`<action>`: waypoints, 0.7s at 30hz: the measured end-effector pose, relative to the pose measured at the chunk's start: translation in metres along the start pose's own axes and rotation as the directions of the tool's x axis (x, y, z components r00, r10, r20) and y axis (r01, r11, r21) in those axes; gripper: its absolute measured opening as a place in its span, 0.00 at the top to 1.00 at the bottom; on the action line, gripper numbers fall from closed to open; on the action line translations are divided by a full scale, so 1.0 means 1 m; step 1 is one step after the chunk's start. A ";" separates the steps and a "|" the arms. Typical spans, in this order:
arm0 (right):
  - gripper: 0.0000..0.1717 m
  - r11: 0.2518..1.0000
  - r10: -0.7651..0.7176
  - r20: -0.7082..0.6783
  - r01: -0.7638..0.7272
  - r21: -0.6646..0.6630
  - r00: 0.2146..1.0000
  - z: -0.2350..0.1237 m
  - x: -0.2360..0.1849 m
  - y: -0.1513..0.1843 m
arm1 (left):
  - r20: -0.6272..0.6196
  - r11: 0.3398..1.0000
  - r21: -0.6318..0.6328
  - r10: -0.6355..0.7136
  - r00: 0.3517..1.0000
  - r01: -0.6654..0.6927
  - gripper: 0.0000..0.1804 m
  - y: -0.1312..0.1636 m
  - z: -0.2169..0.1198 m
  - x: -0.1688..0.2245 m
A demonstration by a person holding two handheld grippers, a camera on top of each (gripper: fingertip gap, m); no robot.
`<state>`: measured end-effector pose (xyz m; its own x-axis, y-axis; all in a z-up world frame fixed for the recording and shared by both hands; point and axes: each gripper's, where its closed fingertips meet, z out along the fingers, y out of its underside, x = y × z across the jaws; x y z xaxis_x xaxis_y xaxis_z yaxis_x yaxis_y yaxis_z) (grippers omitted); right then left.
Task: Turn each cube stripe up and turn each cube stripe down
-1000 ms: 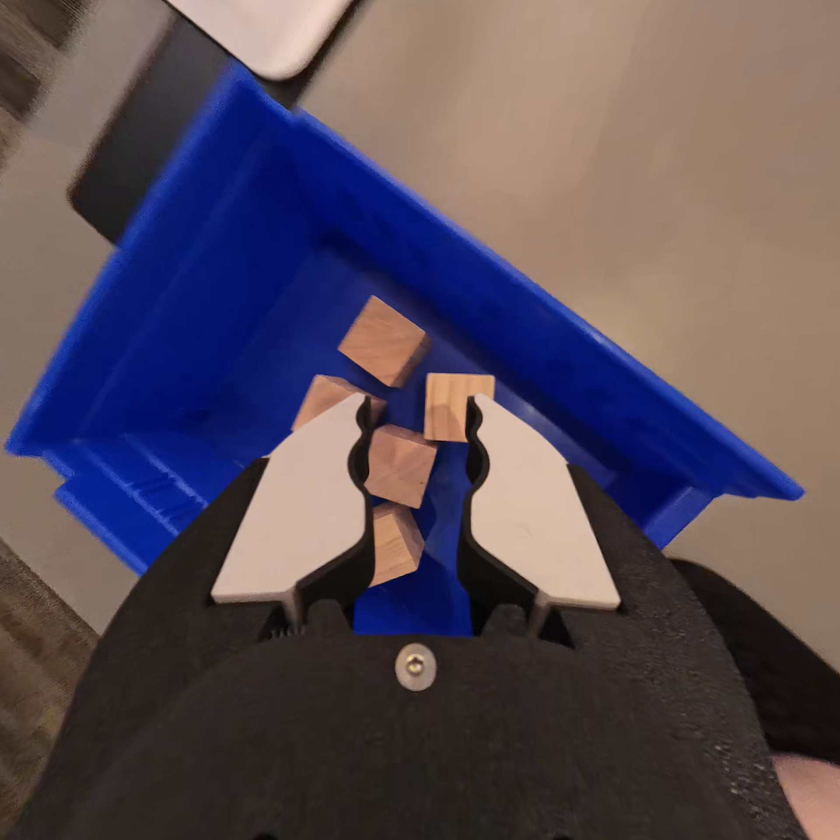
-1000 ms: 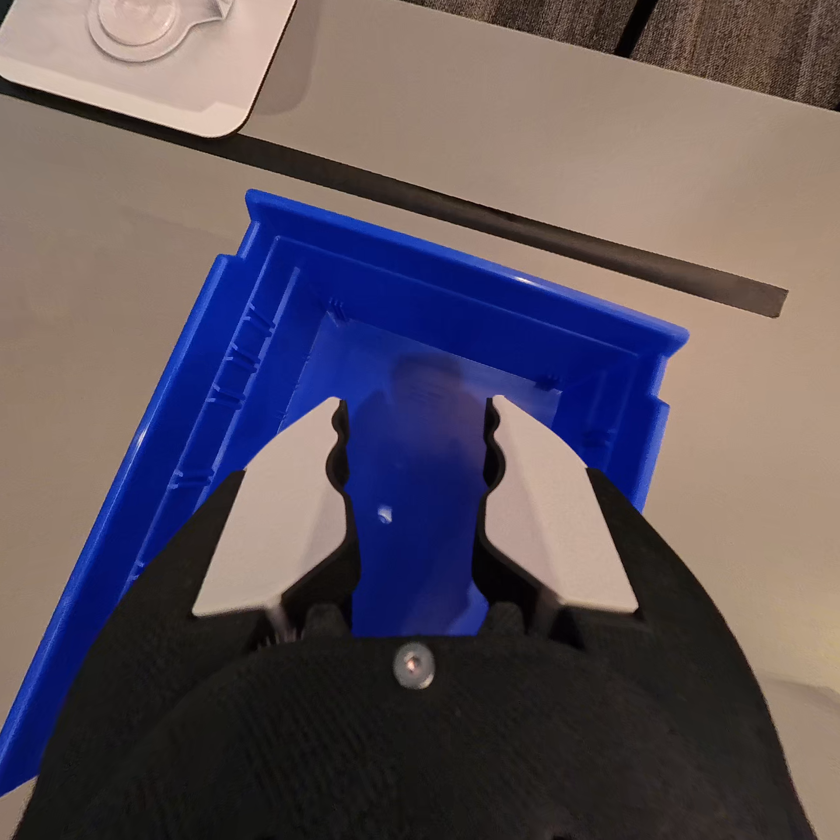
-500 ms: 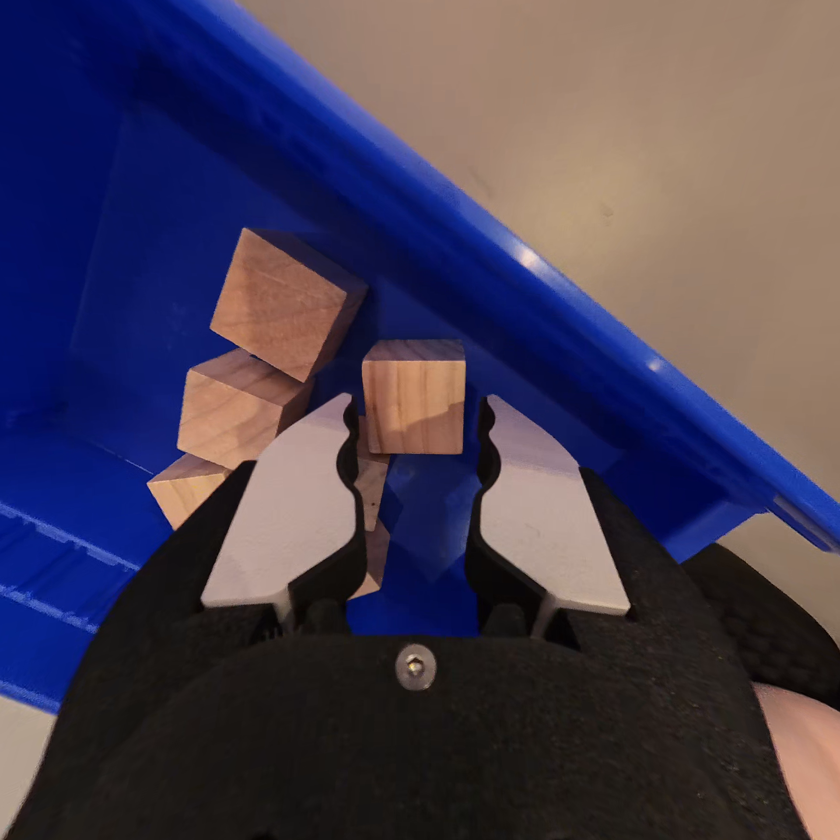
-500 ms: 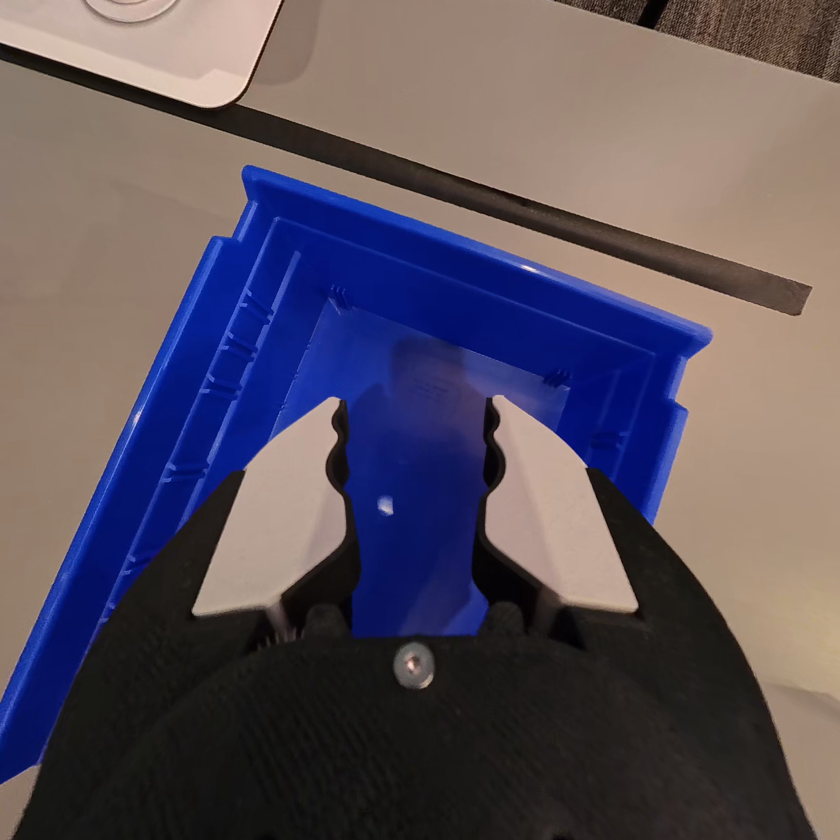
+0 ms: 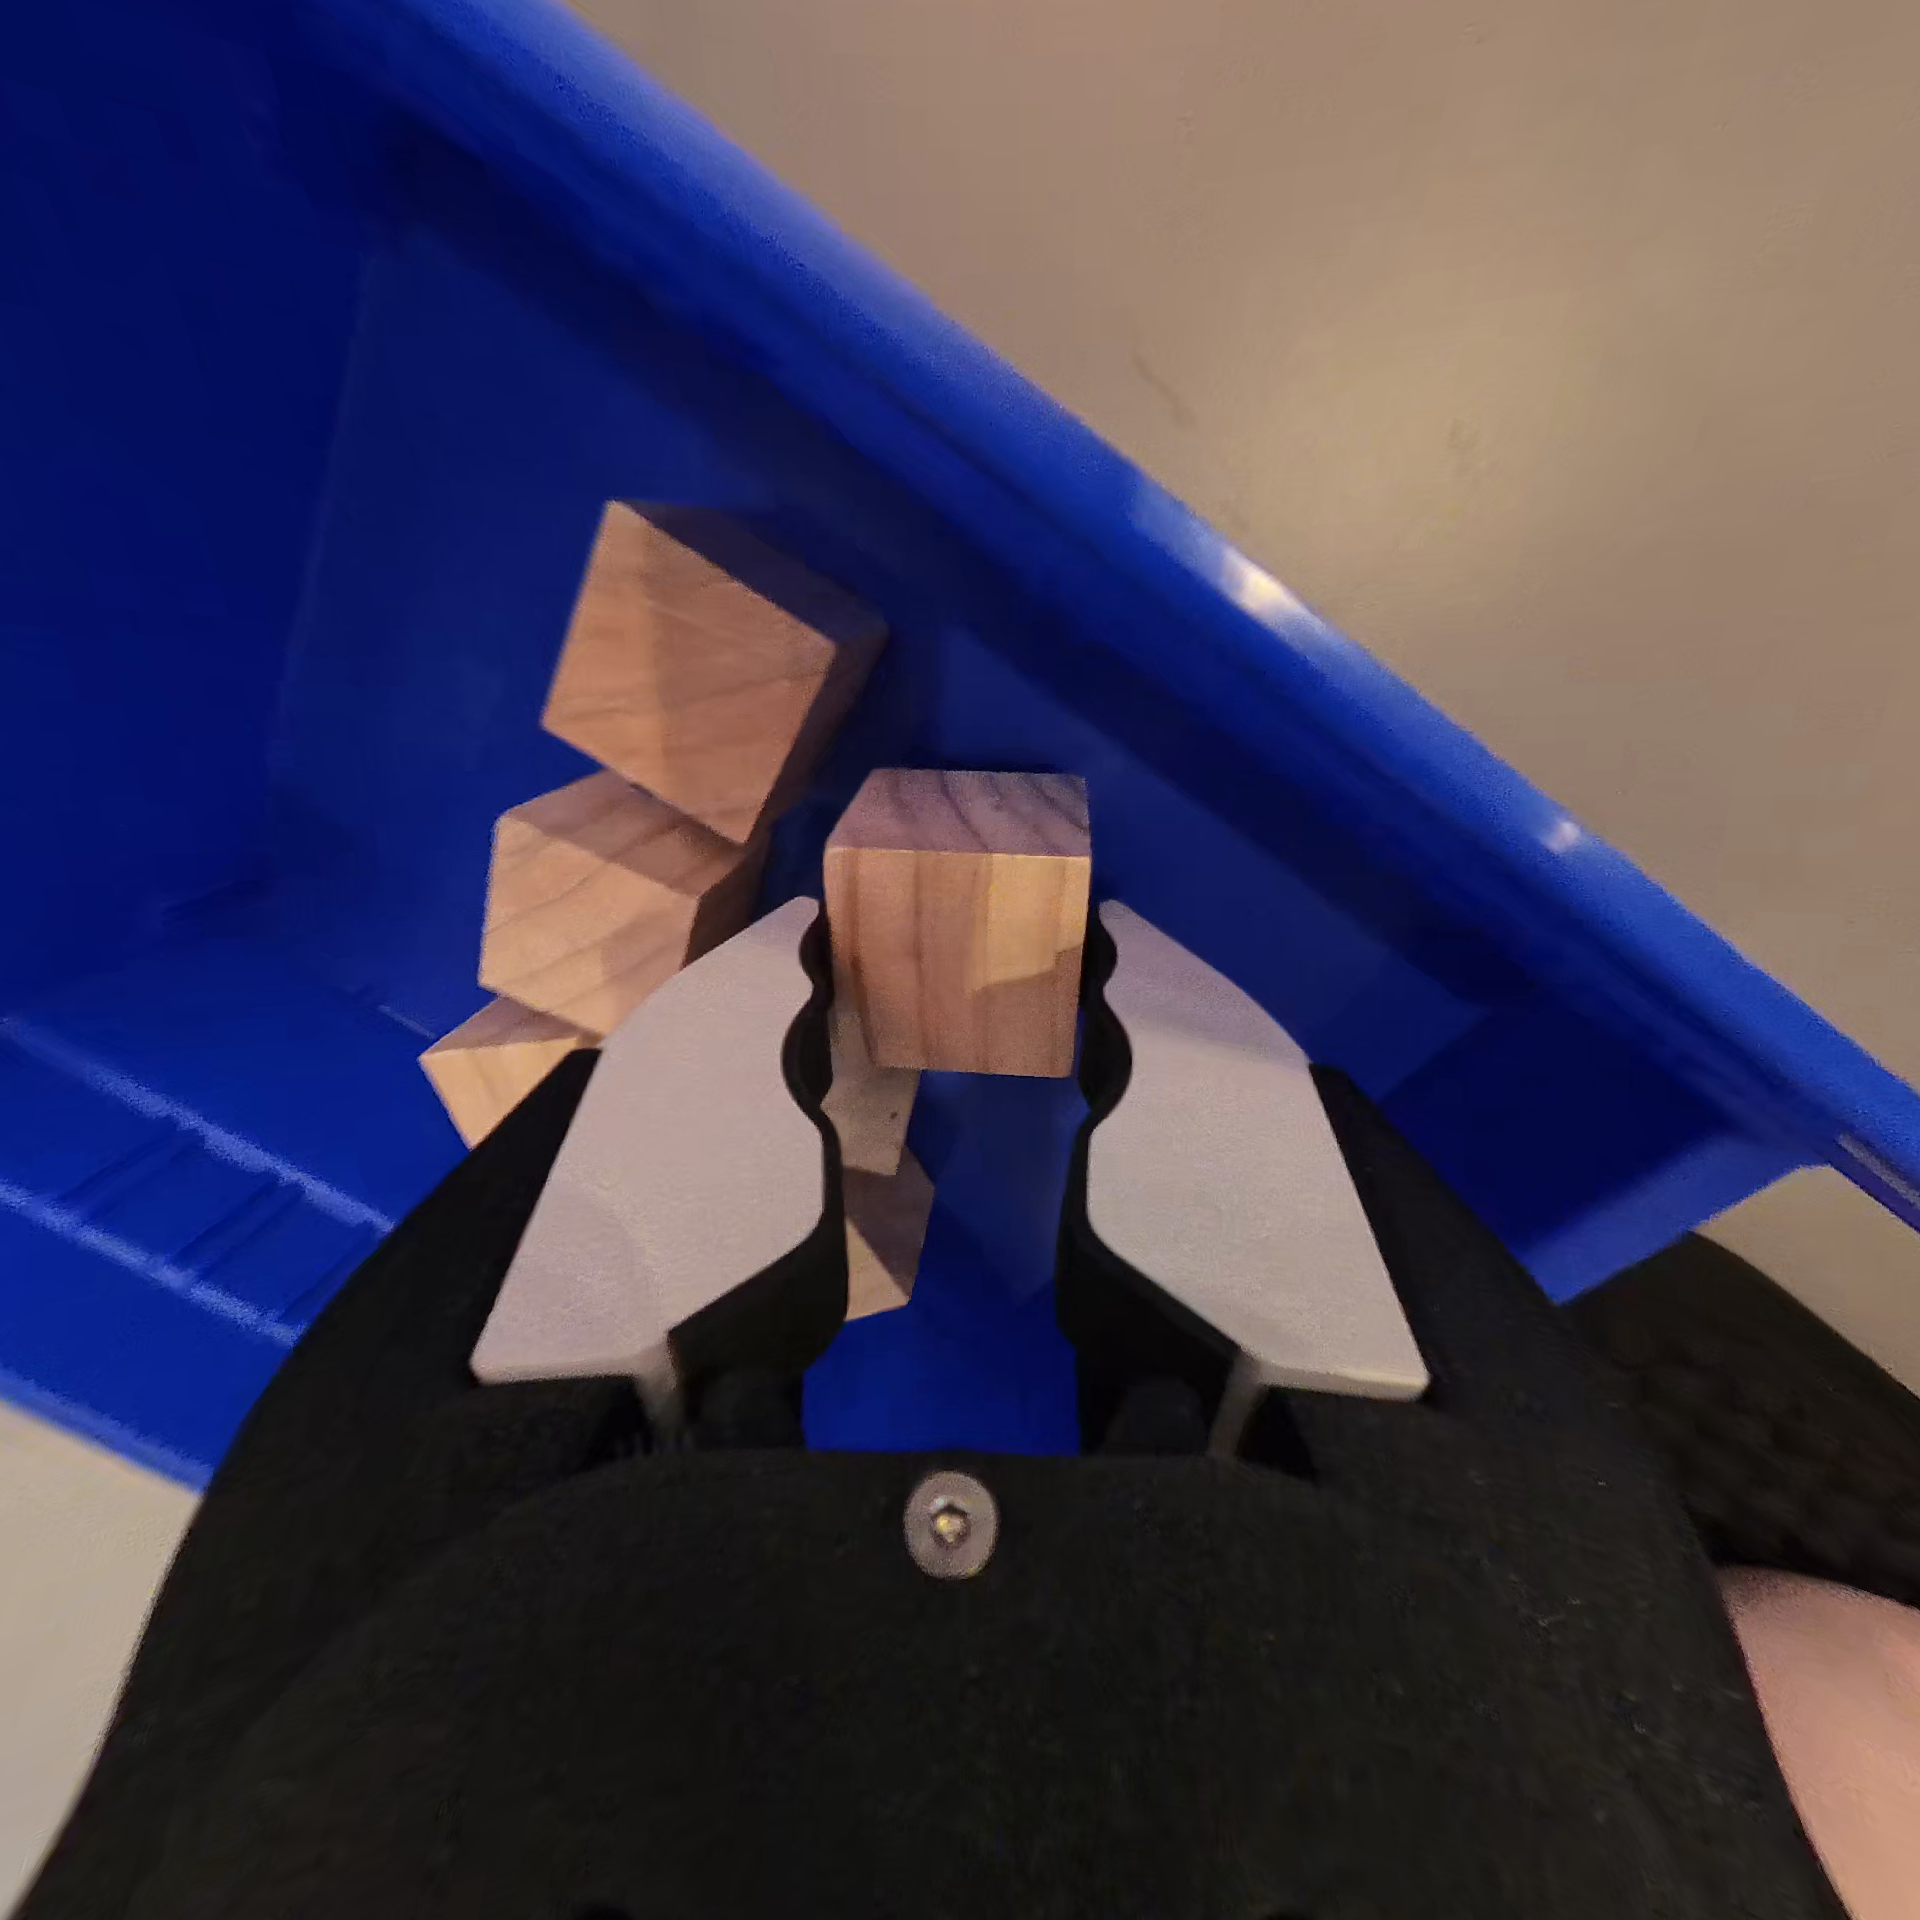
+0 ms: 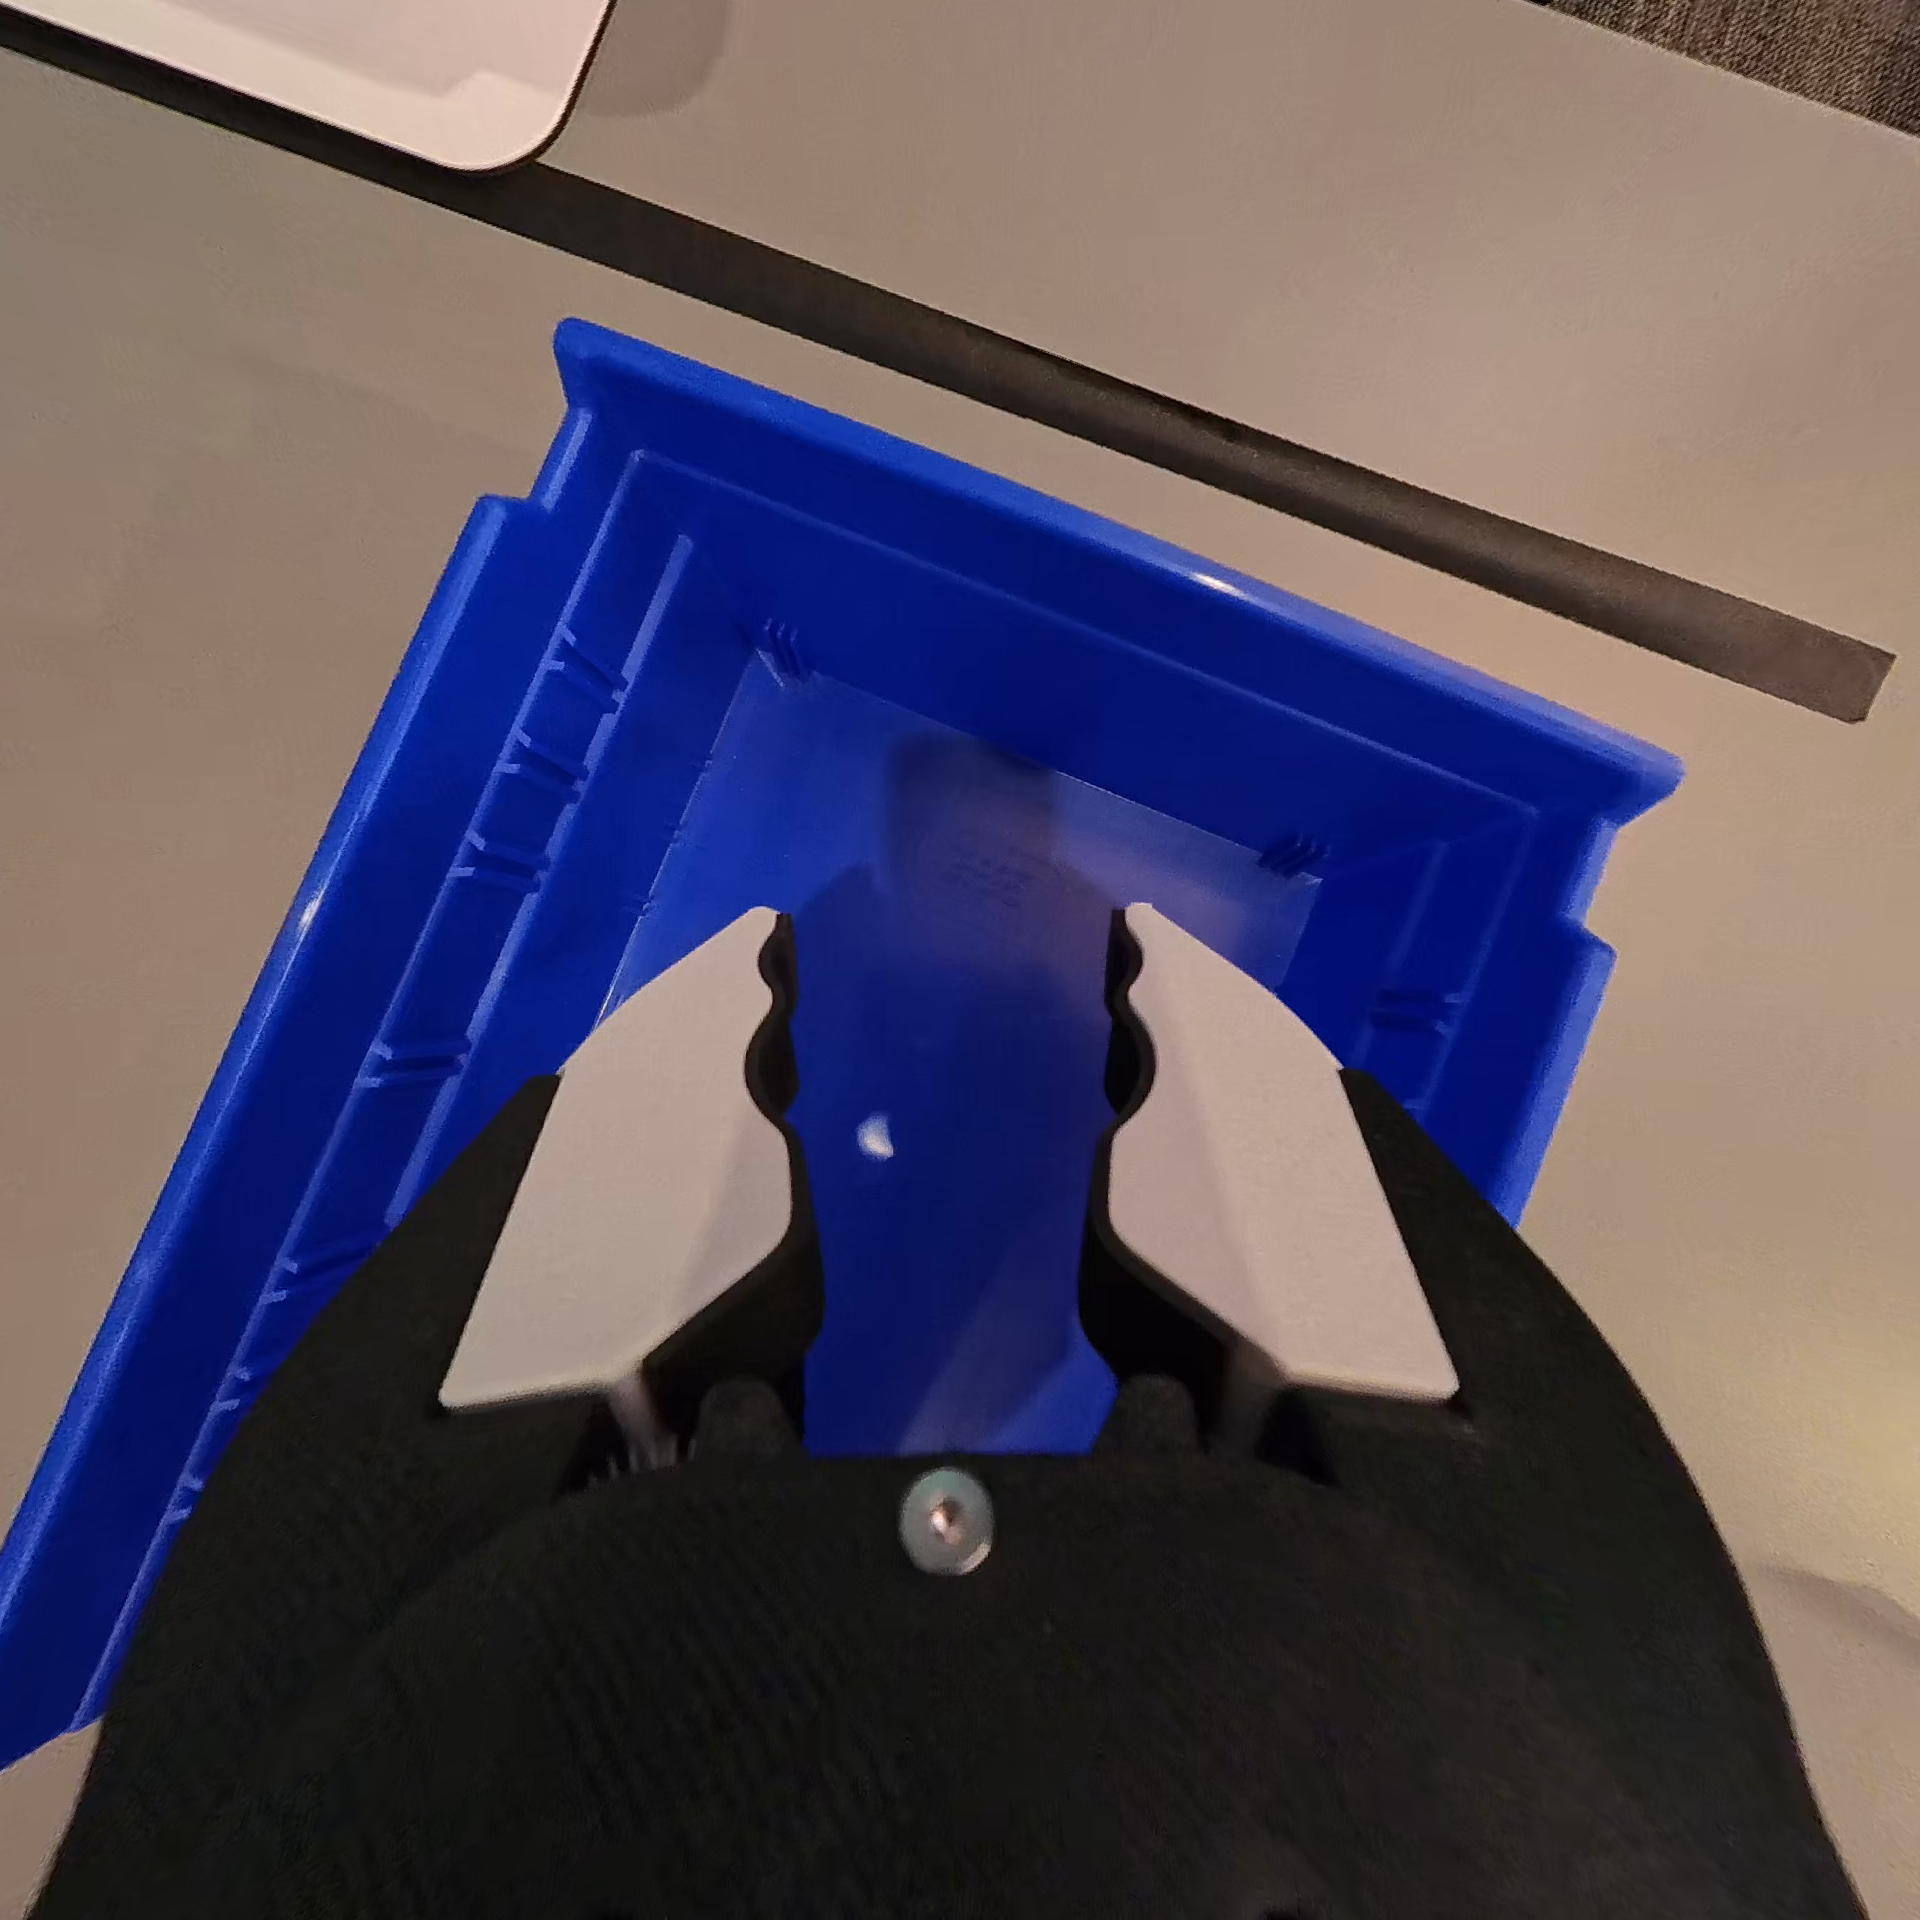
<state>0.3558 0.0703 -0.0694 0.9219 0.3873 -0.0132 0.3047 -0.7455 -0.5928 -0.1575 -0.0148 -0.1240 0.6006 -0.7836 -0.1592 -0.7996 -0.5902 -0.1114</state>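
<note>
In the left wrist view, several plain wooden cubes lie in a blue bin (image 5: pixel 1143 499). My left gripper (image 5: pixel 956 920) is down inside the bin, shut on one wooden cube (image 5: pixel 956 966), with a pad against each side. No stripe shows on its visible faces. Other cubes (image 5: pixel 696 665) (image 5: pixel 603 883) are piled to the left, and more (image 5: pixel 878 1132) lie under the fingers. In the right wrist view, my right gripper (image 6: pixel 948 925) is open, with nothing between its fingers, above a second blue bin (image 6: pixel 1039 582) whose visible floor holds no cubes.
Both bins stand on a beige table (image 6: pixel 208 520). A black strip (image 6: pixel 1247 447) crosses the table behind the right bin, and a white tray (image 6: pixel 364 62) lies at the far left. A person's hand (image 5: pixel 1829 1714) shows at the lower right.
My left gripper moved down into the bin towards the cube by the wall, opened wider, then closed on it. My right gripper stayed open and shifted only slightly over its bin.
</note>
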 end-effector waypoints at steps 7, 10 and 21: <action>0.67 0.985 -0.089 -0.070 0.098 0.139 0.994 -0.024 -0.017 -0.033 | 0.076 0.883 0.466 -0.101 0.992 0.054 0.75 -0.023 -0.103 -0.019; 0.67 0.913 -0.217 -0.106 0.241 0.331 0.970 -0.051 -0.056 -0.071 | -0.009 0.728 0.683 -0.068 0.998 0.056 0.75 -0.048 -0.153 -0.001; 0.59 0.025 -0.677 -0.457 0.638 0.770 0.578 -0.136 -0.321 -0.082 | -0.556 0.435 0.815 0.404 0.726 0.382 0.75 -0.119 -0.239 0.124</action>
<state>0.0675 -0.0665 0.0928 0.4357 0.4803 0.7612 0.4112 0.6461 -0.6430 0.0137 -0.0880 0.1040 0.1168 -0.9155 0.3850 -0.1237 -0.3980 -0.9090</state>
